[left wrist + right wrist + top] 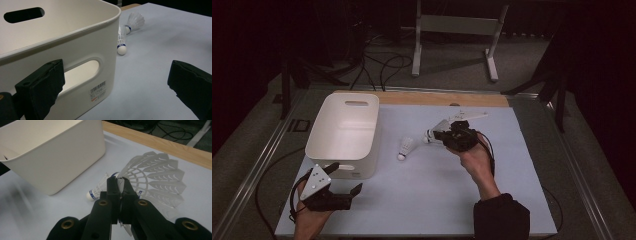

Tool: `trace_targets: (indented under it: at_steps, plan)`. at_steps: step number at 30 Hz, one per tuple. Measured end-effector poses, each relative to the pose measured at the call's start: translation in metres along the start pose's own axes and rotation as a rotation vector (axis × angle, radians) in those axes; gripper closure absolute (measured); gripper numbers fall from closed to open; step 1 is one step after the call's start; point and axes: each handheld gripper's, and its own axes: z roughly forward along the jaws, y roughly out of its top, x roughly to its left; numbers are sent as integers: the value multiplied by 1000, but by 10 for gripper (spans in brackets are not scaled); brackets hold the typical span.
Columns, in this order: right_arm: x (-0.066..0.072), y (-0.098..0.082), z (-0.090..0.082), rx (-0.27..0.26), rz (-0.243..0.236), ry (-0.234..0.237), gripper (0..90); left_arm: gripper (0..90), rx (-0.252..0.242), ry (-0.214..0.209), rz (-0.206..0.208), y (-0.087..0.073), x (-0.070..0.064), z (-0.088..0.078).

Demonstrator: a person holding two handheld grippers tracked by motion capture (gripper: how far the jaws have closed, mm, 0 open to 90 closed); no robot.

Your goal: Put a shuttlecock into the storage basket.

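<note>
Right tool [119,182] pinches a featherlight, fragile shuttlecock [155,180] by its skirt, bin [344,131] at nine o'clock; left tool [346,181] gapes.

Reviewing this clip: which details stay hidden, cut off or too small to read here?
- White plastic bin: its floor is hidden by its own near wall in the left gripper view.
- Barcode sticker: print too small.
- Held white plastic-skirted shuttlecock: its head is hidden behind the right gripper.
- Lying white shuttlecock: partly behind that gripper.
- Left gripper: right jaw cut by frame edge.
</note>
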Motion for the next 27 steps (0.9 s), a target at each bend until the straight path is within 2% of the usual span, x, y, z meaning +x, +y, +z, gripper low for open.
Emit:
trace_targets:
  at_steps: [27]
  plan:
    - [10, 15, 12, -13, -8, 27, 889, 16, 2, -2, 2, 0, 0, 1]
